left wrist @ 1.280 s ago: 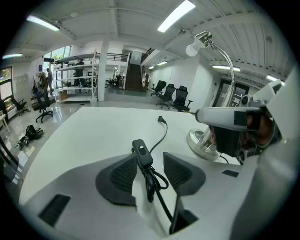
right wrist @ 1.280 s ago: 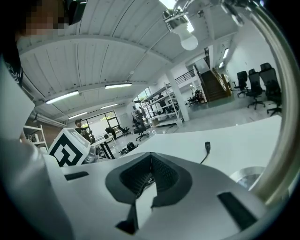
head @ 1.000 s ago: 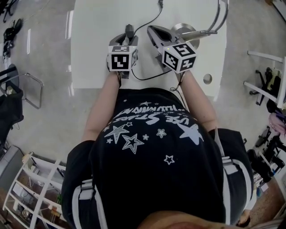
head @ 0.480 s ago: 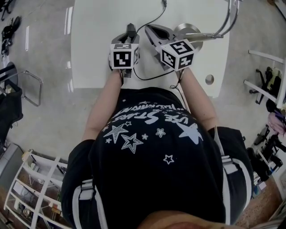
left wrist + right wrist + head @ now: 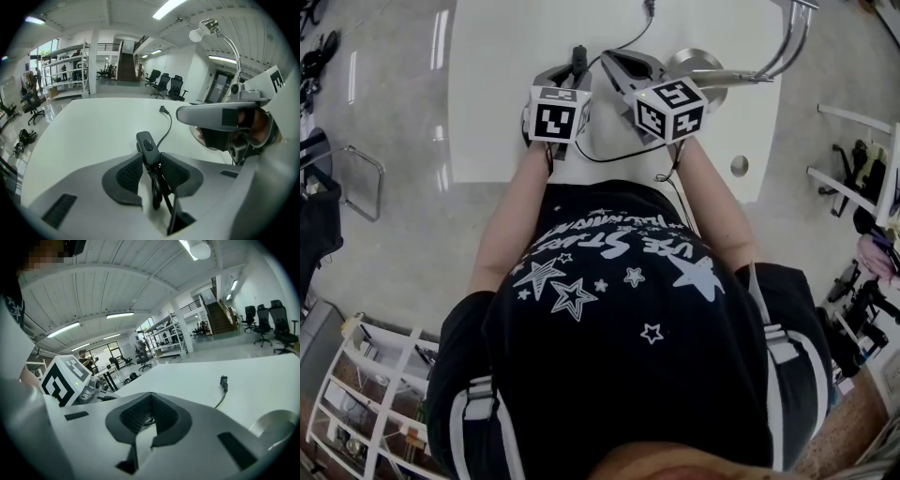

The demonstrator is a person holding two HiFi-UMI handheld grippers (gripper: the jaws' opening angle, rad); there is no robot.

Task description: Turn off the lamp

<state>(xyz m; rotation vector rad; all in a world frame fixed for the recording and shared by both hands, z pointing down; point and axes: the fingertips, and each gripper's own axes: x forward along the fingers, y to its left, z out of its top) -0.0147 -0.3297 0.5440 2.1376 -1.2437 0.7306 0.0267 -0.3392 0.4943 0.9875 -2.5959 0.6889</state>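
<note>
Two claws hover close together over the white desk (image 5: 502,94). The left claw (image 5: 151,158) has just been closing and now pinches the black inline switch (image 5: 146,143) on the lamp cord (image 5: 167,125). The right claw (image 5: 150,401) is closed on nothing, just beside the lamp's round base (image 5: 692,64).

Person wore black T-shirt (image 5: 619,356), printed with white stars and white lettering. Black fabric at both lower sides bore pale grey stripes. Left gripper (image 5: 151,159) and right gripper (image 5: 149,401) had pale grey shells and dark cross-hatched pads. Each carried white cube with black square markers: left cube (image 5: 558,117), small green dot lit; right cube (image 5: 672,108).
</note>
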